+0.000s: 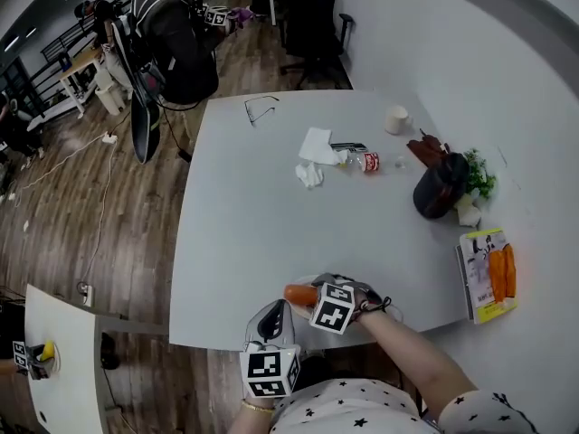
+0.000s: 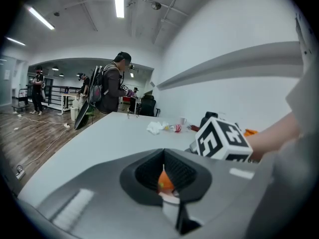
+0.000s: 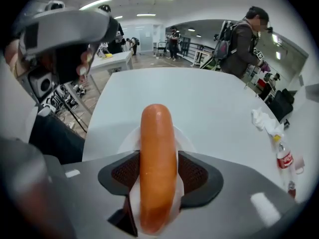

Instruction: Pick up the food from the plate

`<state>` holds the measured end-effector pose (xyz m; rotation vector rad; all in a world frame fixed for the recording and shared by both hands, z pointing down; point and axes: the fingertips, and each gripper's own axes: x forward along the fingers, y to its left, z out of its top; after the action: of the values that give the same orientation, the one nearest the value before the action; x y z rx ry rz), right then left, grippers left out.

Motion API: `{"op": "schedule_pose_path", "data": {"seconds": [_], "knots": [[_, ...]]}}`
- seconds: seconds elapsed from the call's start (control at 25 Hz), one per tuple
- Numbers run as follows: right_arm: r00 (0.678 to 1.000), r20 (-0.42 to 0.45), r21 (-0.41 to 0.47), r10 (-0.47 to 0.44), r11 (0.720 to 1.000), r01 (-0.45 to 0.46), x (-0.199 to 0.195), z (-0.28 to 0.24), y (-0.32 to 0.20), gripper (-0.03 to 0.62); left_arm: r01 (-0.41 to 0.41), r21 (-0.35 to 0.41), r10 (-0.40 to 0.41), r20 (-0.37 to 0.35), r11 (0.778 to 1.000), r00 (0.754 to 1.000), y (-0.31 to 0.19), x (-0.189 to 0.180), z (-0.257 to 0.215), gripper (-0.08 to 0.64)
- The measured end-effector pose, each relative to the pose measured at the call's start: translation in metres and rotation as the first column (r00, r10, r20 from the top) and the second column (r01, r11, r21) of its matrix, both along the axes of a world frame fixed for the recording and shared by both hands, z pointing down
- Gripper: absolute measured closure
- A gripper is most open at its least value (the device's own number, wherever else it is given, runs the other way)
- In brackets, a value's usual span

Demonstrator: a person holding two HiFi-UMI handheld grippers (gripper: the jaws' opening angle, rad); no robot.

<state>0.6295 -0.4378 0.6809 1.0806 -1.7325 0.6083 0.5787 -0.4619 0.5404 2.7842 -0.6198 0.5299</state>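
An orange sausage (image 3: 157,158) lies lengthwise between the jaws of my right gripper (image 3: 157,176), over a small white plate (image 3: 127,141) at the table's near edge. Slivers of white plate show on both sides of the sausage beside the pads, so the jaws stand open around it. In the head view the sausage (image 1: 298,294) sticks out left of the right gripper (image 1: 314,297). My left gripper (image 1: 271,325) sits just off the table's near edge, its jaws shut and empty. Through a notch below its closed jaws (image 2: 163,156) I glimpse an orange end of the sausage (image 2: 164,182).
On the grey table (image 1: 244,233) farther back lie tissues (image 1: 315,147), a small bottle (image 1: 365,161), a cup (image 1: 395,119) and glasses (image 1: 260,108). A dark bag (image 1: 441,188), a plant (image 1: 478,177) and a book (image 1: 488,274) sit right. A person (image 1: 176,43) stands beyond.
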Motion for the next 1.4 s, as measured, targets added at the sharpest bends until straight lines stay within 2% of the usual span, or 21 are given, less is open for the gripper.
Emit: {"op": "schedule_pose_path", "data": {"seconds": [0.12,0.32,0.4,0.48,0.56,0.64,0.76,0.84,0.92,1.0,1.4], "knots": [[0.999,0.032,-0.013,0.002,1.0,-0.002,-0.001,0.005,0.0,0.373,0.0,0.002,0.0,-0.001,1.0,1.0,-0.004,0.004,-0.002,0.552],[0.998,0.06,0.019,0.036,0.999,-0.037,0.0,0.006,0.003,0.377,-0.015,0.003,0.015,0.003,1.0,1.0,-0.006,0.011,-0.001,0.552],[0.993,0.083,0.048,0.085,0.995,-0.089,0.003,0.001,0.004,0.377,-0.026,0.001,0.026,0.007,1.0,1.0,-0.005,0.013,-0.001,0.552],[0.974,0.142,0.101,0.174,0.977,-0.189,0.008,-0.012,0.006,0.377,-0.037,0.002,0.037,0.008,0.999,0.999,-0.004,0.015,-0.003,0.552],[0.924,0.246,0.159,0.291,0.929,-0.335,0.015,-0.032,0.01,0.377,-0.044,0.004,0.044,0.003,0.999,0.999,-0.003,0.017,-0.006,0.552],[0.847,0.367,0.213,0.386,0.851,-0.48,0.023,-0.057,0.014,0.377,-0.051,0.002,0.051,-0.005,0.999,0.999,-0.002,0.02,-0.008,0.552],[0.736,0.513,0.28,0.442,0.724,-0.63,0.029,-0.092,0.023,0.377,-0.064,-0.005,0.064,-0.013,0.998,0.998,0.0,0.023,-0.011,0.552],[0.689,0.569,0.318,0.449,0.653,-0.688,0.031,-0.112,0.031,0.377,-0.073,-0.011,0.072,-0.015,0.997,0.997,0.002,0.025,-0.012,0.552],[0.668,0.591,0.351,0.452,0.601,-0.718,0.032,-0.128,0.037,0.377,-0.076,-0.015,0.076,-0.017,0.997,0.997,0.003,0.028,-0.012,0.552],[0.666,0.595,0.376,0.45,0.576,-0.725,0.033,-0.137,0.04,0.377,-0.076,-0.016,0.075,-0.022,0.997,0.997,0.003,0.031,-0.013,0.552],[0.653,0.605,0.394,0.456,0.54,-0.743,0.04,-0.148,0.041,0.377,-0.081,0.002,0.081,-0.015,0.997,0.997,0.002,0.04,-0.016,0.552]]}}
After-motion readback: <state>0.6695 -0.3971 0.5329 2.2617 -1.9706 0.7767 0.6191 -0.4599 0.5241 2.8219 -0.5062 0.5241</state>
